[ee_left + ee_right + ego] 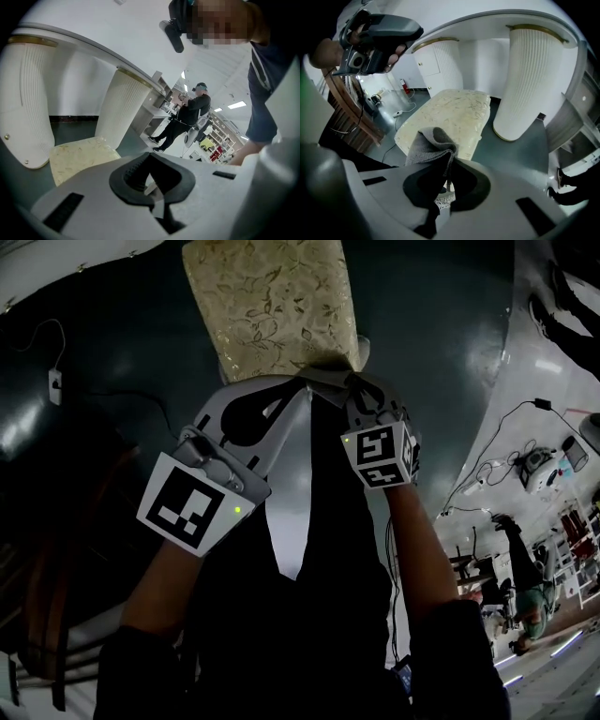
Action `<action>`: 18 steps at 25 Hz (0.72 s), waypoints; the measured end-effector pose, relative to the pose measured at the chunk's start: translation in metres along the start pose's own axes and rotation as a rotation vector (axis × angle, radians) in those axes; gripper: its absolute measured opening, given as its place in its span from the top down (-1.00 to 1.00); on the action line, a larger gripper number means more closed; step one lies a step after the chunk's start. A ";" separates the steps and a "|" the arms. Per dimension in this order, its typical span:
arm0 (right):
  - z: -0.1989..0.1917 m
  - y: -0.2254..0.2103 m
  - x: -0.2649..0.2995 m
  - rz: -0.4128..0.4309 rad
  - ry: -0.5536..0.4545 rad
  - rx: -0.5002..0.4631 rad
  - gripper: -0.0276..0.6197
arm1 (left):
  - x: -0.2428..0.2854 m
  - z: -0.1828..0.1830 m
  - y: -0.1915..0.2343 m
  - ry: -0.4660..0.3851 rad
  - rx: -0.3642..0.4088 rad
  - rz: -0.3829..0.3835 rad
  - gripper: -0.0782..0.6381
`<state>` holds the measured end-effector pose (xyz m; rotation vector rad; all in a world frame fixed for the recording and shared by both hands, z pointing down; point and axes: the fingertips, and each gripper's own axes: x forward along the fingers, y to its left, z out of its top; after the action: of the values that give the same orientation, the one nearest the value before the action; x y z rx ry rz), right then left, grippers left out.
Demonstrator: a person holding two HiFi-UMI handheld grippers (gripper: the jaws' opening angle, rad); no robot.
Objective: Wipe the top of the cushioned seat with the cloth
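The cushioned seat [272,306] has a cream top with a gold leaf pattern and stands on the dark floor ahead of both grippers. In the right gripper view it lies just beyond the jaws [450,117]. My right gripper [446,180] is shut on a grey cloth [431,145], which bunches up above the jaws, short of the seat's near edge. In the head view the right gripper [354,390] hangs at that near edge. My left gripper [281,409] sits beside it, shut with nothing in it [151,187]; the seat [79,157] shows to its left.
White fluted columns [529,84] [124,105] stand close behind the seat. A dark wooden piece of furniture [342,108] is at the left. Cables [506,456] trail over the pale floor at the right. A person [185,117] stands far off.
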<state>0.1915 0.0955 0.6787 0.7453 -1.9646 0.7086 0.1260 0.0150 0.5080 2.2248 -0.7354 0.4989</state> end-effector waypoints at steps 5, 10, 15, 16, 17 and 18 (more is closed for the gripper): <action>-0.017 -0.026 -0.012 -0.029 0.007 0.054 0.82 | 0.024 0.010 -0.016 0.023 0.023 -0.031 0.76; -0.018 -0.042 -0.021 -0.061 0.000 0.063 0.82 | 0.030 0.020 -0.022 0.015 0.044 -0.045 0.76; 0.000 -0.063 -0.036 -0.096 -0.022 0.056 0.82 | 0.027 0.039 -0.024 -0.002 0.058 -0.045 0.76; 0.006 -0.065 -0.040 -0.101 -0.029 0.052 0.82 | 0.024 0.043 -0.024 -0.009 0.058 -0.041 0.76; 0.013 -0.066 -0.042 -0.104 -0.038 0.046 0.82 | 0.020 0.047 -0.022 -0.017 0.059 -0.034 0.76; 0.020 -0.065 -0.044 -0.105 -0.048 0.039 0.82 | 0.015 0.051 -0.020 -0.025 0.060 -0.026 0.76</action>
<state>0.2470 0.0478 0.6430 0.8903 -1.9442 0.6725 0.1565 -0.0161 0.4720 2.2974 -0.7118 0.4867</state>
